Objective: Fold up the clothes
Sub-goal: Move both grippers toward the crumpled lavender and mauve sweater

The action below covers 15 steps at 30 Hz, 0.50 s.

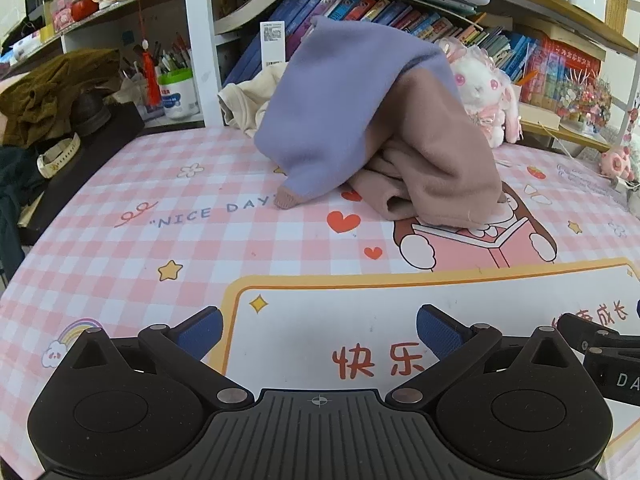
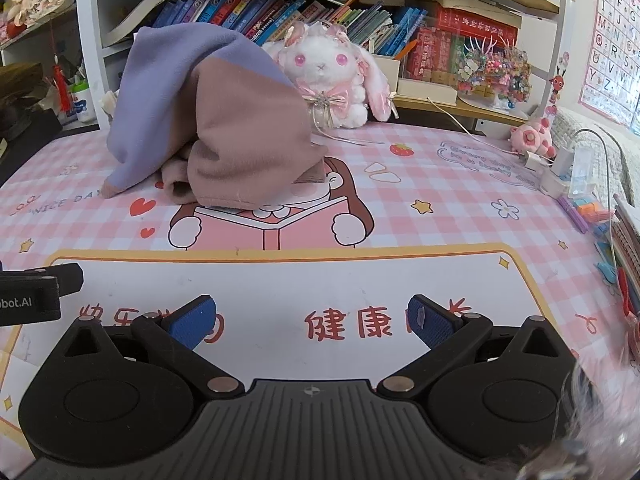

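A purple and dusty-pink fleece garment (image 1: 360,128) stands in a crumpled heap on the pink checked table mat (image 1: 160,240), toward the back; it also shows in the right wrist view (image 2: 224,128). One purple sleeve with a pink cuff (image 1: 286,199) hangs down to the mat at the left. My left gripper (image 1: 320,332) is open and empty, low over the mat's front, well short of the garment. My right gripper (image 2: 312,320) is open and empty too, beside the left one, whose body (image 2: 32,296) shows at the left edge.
A white plush rabbit (image 2: 336,76) sits behind the garment. A cream cloth (image 1: 248,100) lies behind it at the left. Bookshelves (image 1: 400,16) line the back. An olive garment (image 1: 52,88) and watch (image 1: 56,156) lie left; chargers, cables (image 2: 560,164) and a small pink toy (image 2: 532,140) sit right.
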{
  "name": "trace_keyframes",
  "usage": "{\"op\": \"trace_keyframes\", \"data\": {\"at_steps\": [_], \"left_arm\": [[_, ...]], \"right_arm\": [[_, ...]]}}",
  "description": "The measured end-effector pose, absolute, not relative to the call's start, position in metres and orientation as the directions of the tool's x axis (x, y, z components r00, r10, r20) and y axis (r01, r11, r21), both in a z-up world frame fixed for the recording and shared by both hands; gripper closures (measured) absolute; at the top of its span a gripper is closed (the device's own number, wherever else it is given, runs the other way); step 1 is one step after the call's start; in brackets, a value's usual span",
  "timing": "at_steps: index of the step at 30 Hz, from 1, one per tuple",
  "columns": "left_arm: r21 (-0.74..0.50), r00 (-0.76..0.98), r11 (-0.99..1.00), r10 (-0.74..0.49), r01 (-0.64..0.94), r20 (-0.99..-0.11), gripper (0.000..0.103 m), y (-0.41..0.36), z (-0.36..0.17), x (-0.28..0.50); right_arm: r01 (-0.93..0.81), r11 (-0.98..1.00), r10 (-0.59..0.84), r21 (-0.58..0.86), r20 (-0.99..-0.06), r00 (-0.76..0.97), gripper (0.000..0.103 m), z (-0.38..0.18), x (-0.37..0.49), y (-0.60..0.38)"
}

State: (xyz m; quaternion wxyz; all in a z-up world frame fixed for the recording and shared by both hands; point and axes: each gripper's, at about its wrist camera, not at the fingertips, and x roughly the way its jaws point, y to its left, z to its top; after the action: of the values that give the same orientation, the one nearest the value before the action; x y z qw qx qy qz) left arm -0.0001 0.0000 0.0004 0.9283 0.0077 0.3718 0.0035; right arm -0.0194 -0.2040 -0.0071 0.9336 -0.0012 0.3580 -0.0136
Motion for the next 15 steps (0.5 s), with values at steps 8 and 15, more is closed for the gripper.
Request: {"op": "trace_keyframes", "data": {"at_steps": [8, 15], "left_arm": [[0.024, 0.713, 1.0, 0.02, -0.004, -0.701, 0.0, -0.001, 0.0, 0.002], [0.01, 0.708, 1.0, 0.004, 0.004, -0.706, 0.0, 0.0, -0.001, 0.005]], "right_arm": [[0.034, 0.999, -0.033, -0.011, -0.668, 0.743, 0.0, -0.007, -0.016, -0.204], [0.031, 1.0, -0.028, -0.007, -0.678, 0.735, 0.0, -0.007, -0.015, -0.202]]}}
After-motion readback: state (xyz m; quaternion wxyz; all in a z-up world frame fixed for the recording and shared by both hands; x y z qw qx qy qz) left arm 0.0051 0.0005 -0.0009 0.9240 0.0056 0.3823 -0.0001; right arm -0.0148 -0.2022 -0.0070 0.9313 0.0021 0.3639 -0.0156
